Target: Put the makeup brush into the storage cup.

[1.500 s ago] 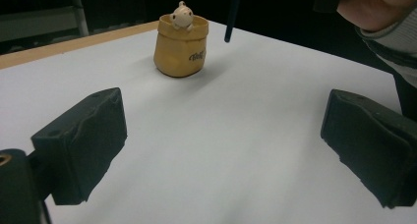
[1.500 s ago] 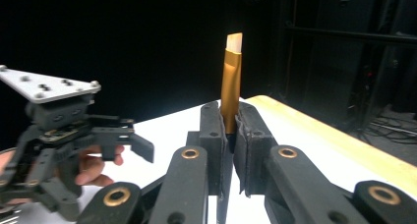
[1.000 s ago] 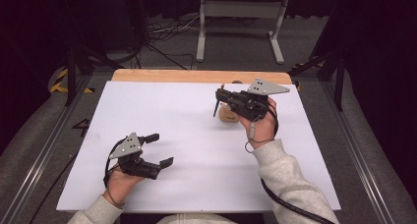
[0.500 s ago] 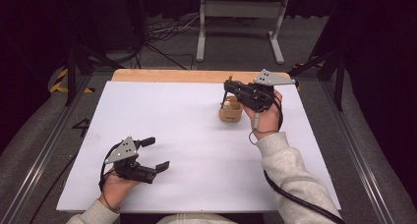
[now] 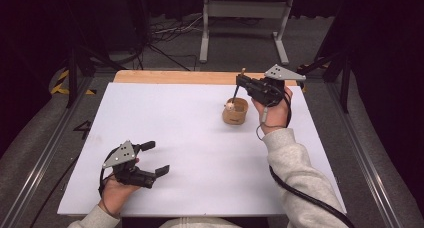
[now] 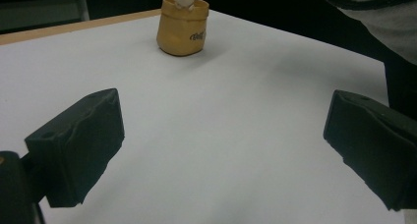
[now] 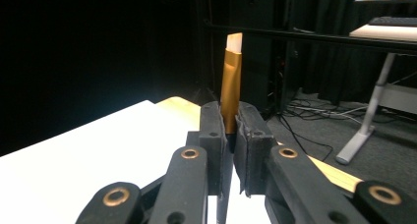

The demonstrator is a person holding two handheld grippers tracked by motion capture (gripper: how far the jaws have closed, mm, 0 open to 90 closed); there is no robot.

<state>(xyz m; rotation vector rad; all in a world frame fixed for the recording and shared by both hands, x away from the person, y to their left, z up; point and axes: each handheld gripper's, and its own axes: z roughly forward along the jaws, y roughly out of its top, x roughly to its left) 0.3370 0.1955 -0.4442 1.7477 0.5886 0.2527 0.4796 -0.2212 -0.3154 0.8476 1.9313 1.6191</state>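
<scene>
Your right gripper (image 5: pixel 239 83) has shifted toward the desk's (image 5: pixel 190 153) far right edge since a second ago, uncovering the tan cup (image 5: pixel 235 111), which stands just left of your hand with a small pale figure (image 5: pixel 229 106) inside. Its jaws stay clenched on a gold-handled stick (image 7: pixel 230 86); its dark lower end seems to reach the cup. Your left gripper (image 5: pixel 156 159), jaws released and empty, has drawn back toward the near edge.
</scene>
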